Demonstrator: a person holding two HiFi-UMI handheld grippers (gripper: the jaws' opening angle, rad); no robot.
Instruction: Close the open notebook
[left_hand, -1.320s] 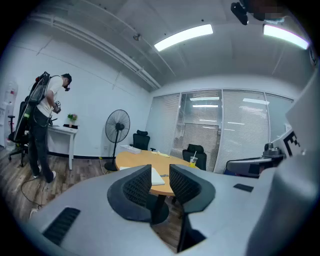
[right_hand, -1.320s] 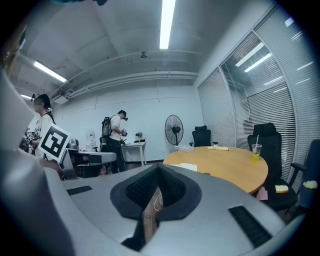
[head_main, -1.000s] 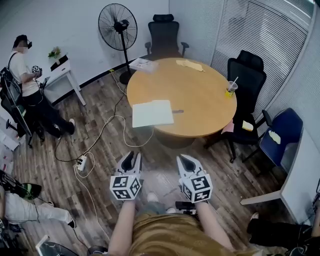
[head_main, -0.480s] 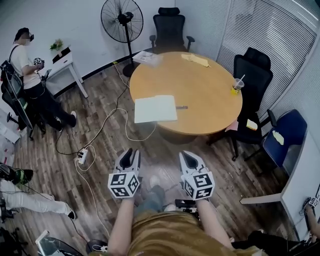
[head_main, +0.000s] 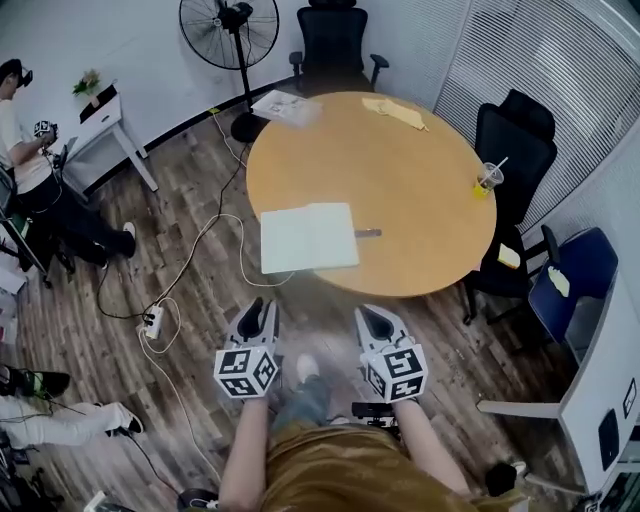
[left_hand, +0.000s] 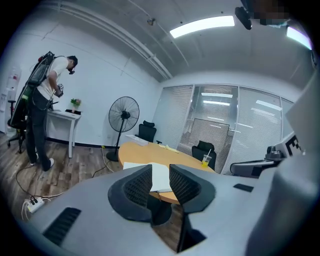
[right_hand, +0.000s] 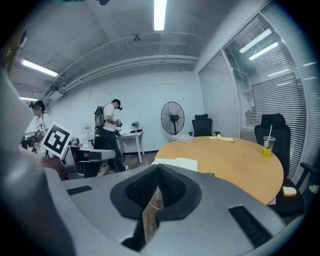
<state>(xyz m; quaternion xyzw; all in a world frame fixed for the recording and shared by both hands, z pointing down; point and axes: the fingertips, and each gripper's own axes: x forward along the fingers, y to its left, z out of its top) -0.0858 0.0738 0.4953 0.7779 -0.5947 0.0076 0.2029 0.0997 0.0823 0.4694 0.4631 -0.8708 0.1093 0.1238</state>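
The open notebook lies flat, white pages up, at the near left edge of the round wooden table. A small dark pen rests just right of it. Both grippers hang over the floor short of the table, pointing at it. My left gripper is open, and between its jaws the left gripper view shows only the notebook far ahead. My right gripper is shut with nothing held; past its tips the right gripper view shows the notebook.
A cup with a yellow drink stands at the table's right rim, papers and a yellow cloth at its far side. Black chairs, a blue chair and a fan ring it. Cables and a power strip cross the floor at left.
Both grippers and the head have come forward toward the table; the notebook now lies nearer and lower in the head view. Neither gripper's jaws have changed.
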